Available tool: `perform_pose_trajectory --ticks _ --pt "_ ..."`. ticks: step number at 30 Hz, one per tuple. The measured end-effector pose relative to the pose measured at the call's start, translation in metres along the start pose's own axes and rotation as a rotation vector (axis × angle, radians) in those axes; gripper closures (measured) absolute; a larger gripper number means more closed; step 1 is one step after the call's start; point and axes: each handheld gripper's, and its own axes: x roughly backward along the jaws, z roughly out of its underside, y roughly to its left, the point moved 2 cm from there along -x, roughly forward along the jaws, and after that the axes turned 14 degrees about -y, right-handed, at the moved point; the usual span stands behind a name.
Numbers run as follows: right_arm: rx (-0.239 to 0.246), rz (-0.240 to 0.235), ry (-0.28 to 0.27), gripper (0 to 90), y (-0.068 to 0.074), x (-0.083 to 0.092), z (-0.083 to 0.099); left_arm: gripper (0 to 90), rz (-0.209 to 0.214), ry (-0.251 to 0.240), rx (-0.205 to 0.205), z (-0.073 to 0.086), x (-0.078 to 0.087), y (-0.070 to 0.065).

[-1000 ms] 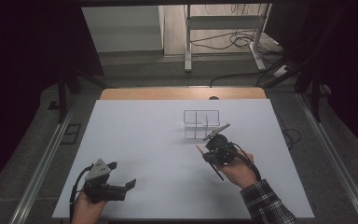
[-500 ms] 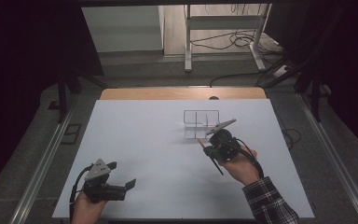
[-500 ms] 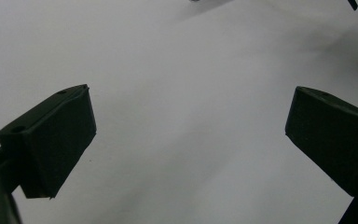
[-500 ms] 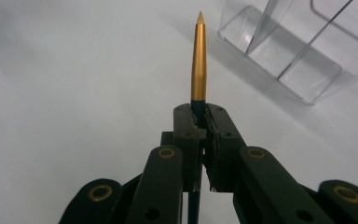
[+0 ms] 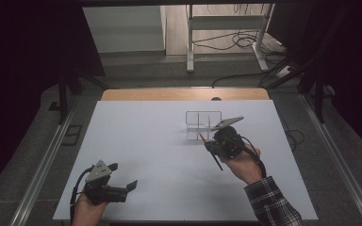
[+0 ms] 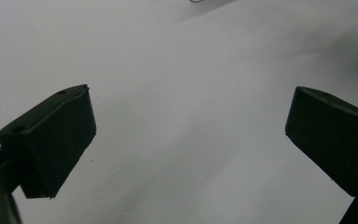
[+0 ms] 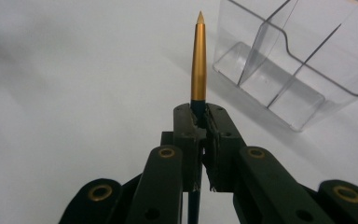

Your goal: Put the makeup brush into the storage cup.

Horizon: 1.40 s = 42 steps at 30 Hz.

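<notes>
Nudged my right gripper (image 5: 206, 145) closer to the clear organizer (image 5: 203, 125), fingers clamped on the pencil (image 7: 198, 60); left gripper (image 5: 133, 185) open, so keep the tip upright over a compartment.

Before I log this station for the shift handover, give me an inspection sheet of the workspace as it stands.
Surface: white table top, bare apart from the items below.
Job's things: a pen with a gold end and dark barrel, held in the air; a clear plastic organiser with divided compartments, standing upright just beyond it, nothing inside.
Clutter: nothing seen.
Grippers: right gripper shut on the pen, gold tip pointing away from the jaws; left gripper open, nothing between its jaws, near the front left of the table.
Cables: one trails from each gripper; more lie loose on the floor beyond the table.
Surroundings: dark room, a metal stand behind the table.
</notes>
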Motion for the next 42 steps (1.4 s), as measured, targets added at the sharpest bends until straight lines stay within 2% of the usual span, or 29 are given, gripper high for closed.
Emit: perform_pose_trajectory --ticks 18,34,40,42 --pt "-0.023 0.025 -0.134 83.4 -0.005 0.003 -0.013 1.9 0.008 -0.019 0.006 -0.001 0.002 0.000" --pt "-0.039 0.041 -0.194 83.4 -0.014 0.002 -0.022 1.9 0.024 -0.036 0.003 -0.002 0.002 -0.001" --pt "-0.027 0.054 -0.213 83.4 -0.017 0.001 -0.025 2.0 0.024 -0.035 0.003 -0.002 0.002 -0.001" --pt "-0.039 0.056 -0.230 83.4 -0.020 0.000 -0.027 2.0 0.024 -0.034 0.002 -0.002 0.002 -0.001"
